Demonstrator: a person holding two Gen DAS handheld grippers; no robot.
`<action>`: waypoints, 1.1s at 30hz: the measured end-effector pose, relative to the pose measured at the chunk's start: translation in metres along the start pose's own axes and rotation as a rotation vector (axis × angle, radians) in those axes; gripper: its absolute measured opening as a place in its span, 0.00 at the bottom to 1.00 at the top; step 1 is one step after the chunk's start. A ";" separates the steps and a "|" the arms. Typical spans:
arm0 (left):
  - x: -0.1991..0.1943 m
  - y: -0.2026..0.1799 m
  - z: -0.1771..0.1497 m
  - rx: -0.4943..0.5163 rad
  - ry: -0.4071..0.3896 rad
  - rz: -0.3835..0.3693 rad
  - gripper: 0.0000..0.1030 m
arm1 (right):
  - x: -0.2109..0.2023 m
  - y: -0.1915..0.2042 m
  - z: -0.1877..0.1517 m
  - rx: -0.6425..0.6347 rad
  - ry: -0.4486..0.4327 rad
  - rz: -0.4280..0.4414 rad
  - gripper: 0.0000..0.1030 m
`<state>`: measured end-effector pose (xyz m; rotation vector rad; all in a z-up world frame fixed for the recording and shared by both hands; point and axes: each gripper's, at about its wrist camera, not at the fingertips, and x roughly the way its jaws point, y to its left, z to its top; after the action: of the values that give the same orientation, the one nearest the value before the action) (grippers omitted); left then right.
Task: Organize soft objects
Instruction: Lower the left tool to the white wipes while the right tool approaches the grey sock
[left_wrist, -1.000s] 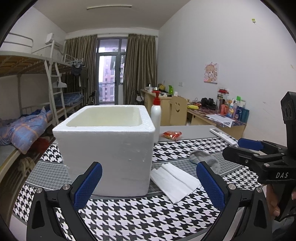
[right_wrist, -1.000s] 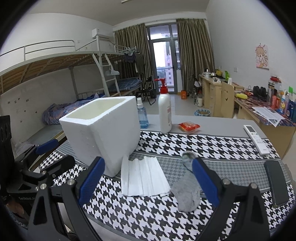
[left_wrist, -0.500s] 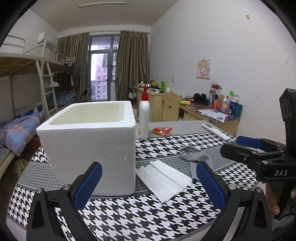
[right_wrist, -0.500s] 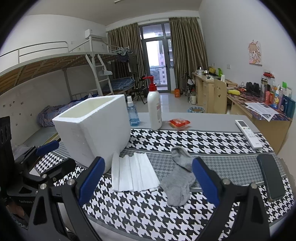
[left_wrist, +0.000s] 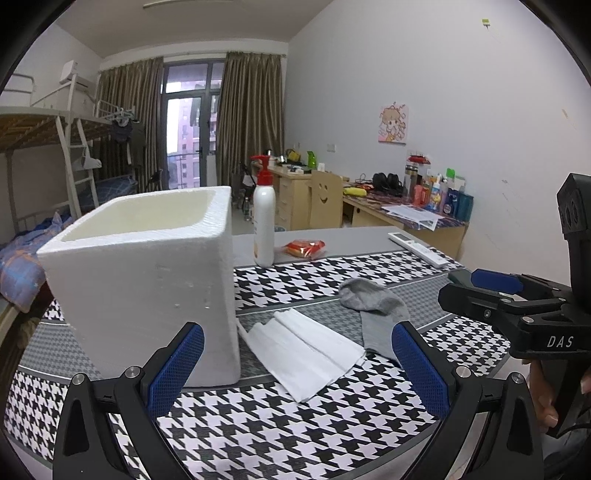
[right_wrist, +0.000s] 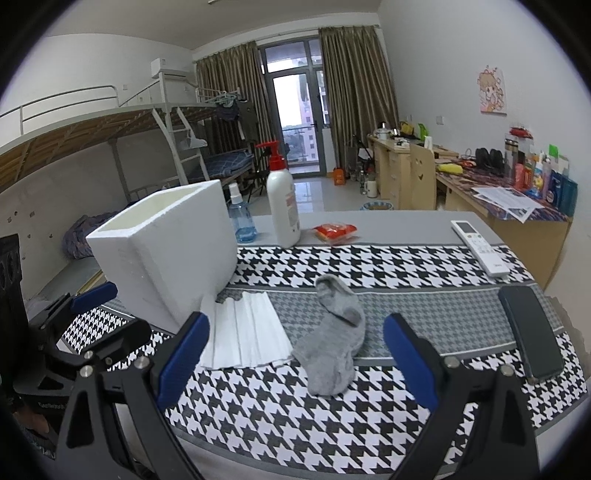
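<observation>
A grey sock (right_wrist: 332, 343) lies on the houndstooth tablecloth; it also shows in the left wrist view (left_wrist: 376, 314). A folded white cloth (right_wrist: 243, 332) lies to its left, next to a white foam box (right_wrist: 166, 251); the cloth (left_wrist: 306, 350) and box (left_wrist: 147, 280) show in the left wrist view too. My left gripper (left_wrist: 295, 373) is open and empty, above the table's front edge before the cloth. My right gripper (right_wrist: 295, 365) is open and empty, hovering just before the sock.
A white pump bottle (right_wrist: 282, 206), a blue spray bottle (right_wrist: 240, 218) and a red snack packet (right_wrist: 334, 232) stand at the back. A remote (right_wrist: 480, 247) and a dark phone (right_wrist: 530, 328) lie at the right. The right gripper's body (left_wrist: 535, 314) sits right of the sock.
Both grippers have shifted left and nearer to the table, so the box, cloth and sock have slid sideways and look larger. Both grippers stay open; nothing on the table moved.
</observation>
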<state>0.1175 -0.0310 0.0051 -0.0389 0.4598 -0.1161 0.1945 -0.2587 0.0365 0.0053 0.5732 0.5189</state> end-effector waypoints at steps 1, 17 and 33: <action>0.002 -0.002 0.000 0.001 0.002 -0.003 0.99 | 0.000 -0.002 0.000 0.002 0.002 -0.005 0.94; 0.027 -0.023 -0.002 0.019 0.056 -0.030 0.99 | 0.005 -0.024 -0.009 0.043 0.026 -0.041 0.94; 0.048 -0.034 -0.001 0.044 0.102 -0.041 0.99 | 0.012 -0.042 -0.013 0.076 0.047 -0.051 0.94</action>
<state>0.1558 -0.0708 -0.0147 0.0010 0.5581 -0.1686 0.2160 -0.2914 0.0136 0.0506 0.6369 0.4489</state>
